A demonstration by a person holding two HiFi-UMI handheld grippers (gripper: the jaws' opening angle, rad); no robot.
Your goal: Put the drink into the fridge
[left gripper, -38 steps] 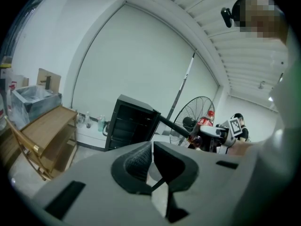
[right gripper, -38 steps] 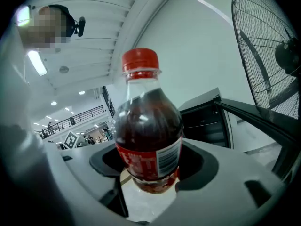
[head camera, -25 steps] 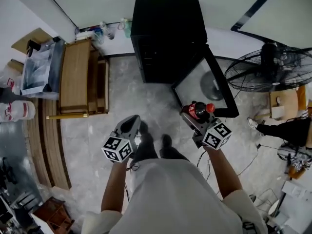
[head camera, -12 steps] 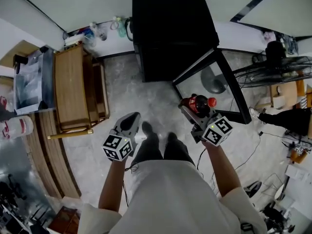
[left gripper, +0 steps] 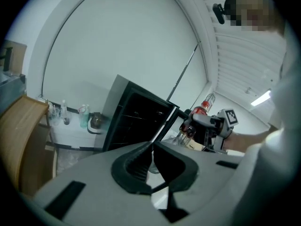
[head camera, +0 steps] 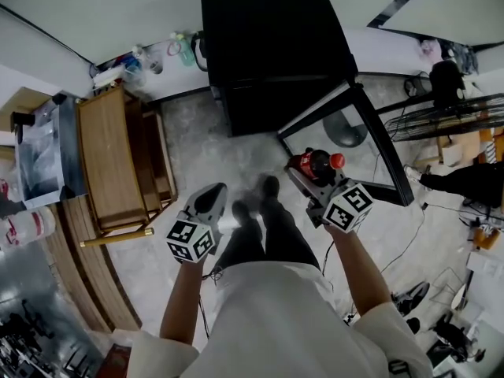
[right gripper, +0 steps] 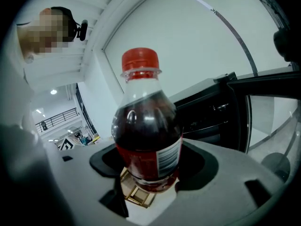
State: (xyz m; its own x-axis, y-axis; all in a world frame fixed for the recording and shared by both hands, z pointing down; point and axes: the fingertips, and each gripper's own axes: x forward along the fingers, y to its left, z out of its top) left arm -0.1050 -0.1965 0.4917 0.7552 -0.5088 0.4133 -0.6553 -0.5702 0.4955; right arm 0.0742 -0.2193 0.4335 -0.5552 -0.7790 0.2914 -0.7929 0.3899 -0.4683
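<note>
A small cola bottle (right gripper: 146, 135) with a red cap and red label is clamped in my right gripper (head camera: 315, 172), whose jaws are shut on its body; the same bottle (head camera: 316, 163) shows in the head view, and the bottle (left gripper: 201, 111) also shows far off in the left gripper view. It hangs above the floor just in front of the black fridge (head camera: 272, 50), beside its glass door (head camera: 346, 144), which stands swung open. Dark shelves show inside the fridge (left gripper: 136, 119). My left gripper (head camera: 209, 203) is held low at the person's left, jaws shut with nothing between them.
A wooden bench (head camera: 114, 160) stands left of the fridge, with bottles (head camera: 161, 53) on the ledge behind it. A floor fan (head camera: 457, 101) and cables lie to the right. The person's feet (head camera: 256, 199) are on the marble floor between both grippers.
The person has stepped closer to the fridge, which now looms larger. The right gripper with the bottle has moved slightly up toward the open door. The left gripper keeps its place.
</note>
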